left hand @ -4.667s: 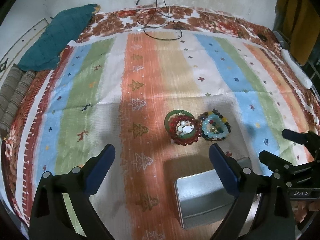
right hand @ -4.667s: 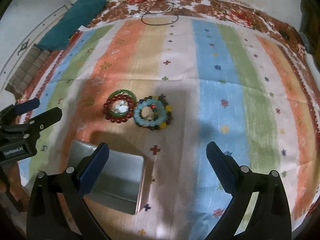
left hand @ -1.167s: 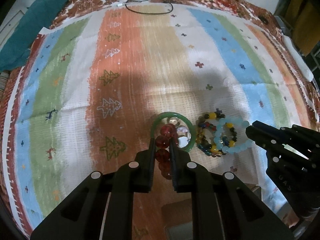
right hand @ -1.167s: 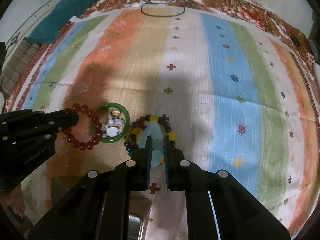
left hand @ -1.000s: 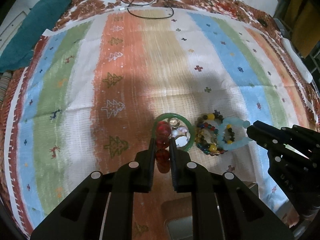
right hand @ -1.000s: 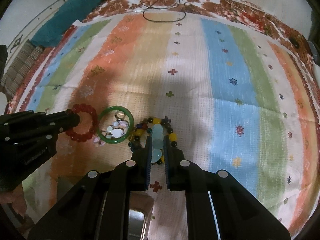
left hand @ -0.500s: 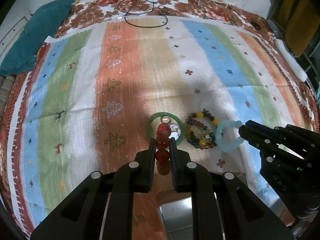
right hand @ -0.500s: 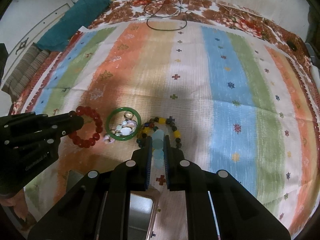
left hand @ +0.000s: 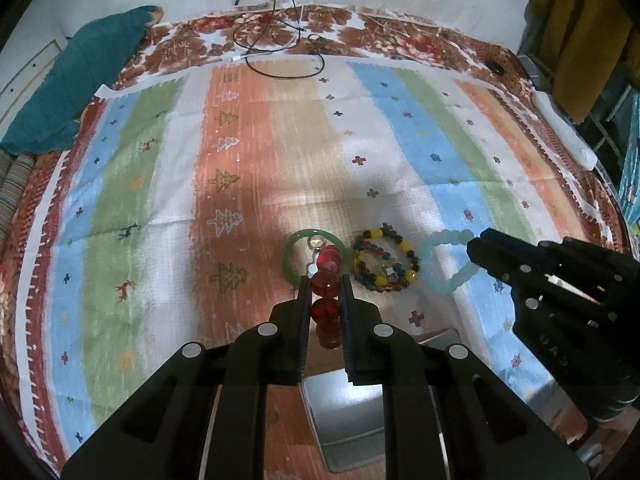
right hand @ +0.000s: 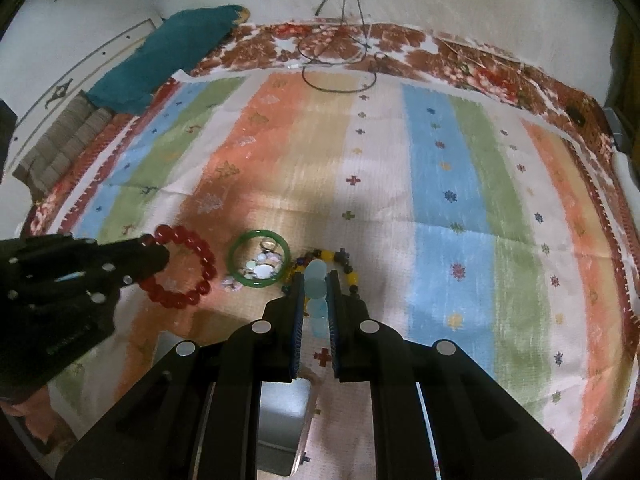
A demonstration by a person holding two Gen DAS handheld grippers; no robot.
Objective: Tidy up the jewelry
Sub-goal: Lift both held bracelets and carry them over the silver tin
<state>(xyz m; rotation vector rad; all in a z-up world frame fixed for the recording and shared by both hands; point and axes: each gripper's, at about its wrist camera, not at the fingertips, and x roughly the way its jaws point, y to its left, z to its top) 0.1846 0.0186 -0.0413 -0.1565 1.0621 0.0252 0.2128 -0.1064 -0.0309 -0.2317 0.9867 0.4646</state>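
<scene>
My left gripper (left hand: 325, 285) is shut on a red bead bracelet (left hand: 327, 284), held above the cloth; the bracelet also shows in the right wrist view (right hand: 188, 268). My right gripper (right hand: 315, 280) is shut on a pale blue bead bracelet (right hand: 317, 288), which hangs from its tips in the left wrist view (left hand: 444, 260). On the cloth lie a green bangle (left hand: 292, 256) around small shell beads and a ring, and a multicolour bead bracelet (left hand: 384, 268). A grey metal box (left hand: 344, 412) sits below both grippers.
A striped cloth (left hand: 256, 152) covers the surface. A teal cushion (left hand: 76, 76) lies at the far left. Black cables (left hand: 276, 44) lie at the far edge. A white object (left hand: 564, 128) rests at the right edge.
Both grippers closed on their bracelets, lifted them off the pile and drew back toward the box. The red and pale blue bracelets have left the cloth.
</scene>
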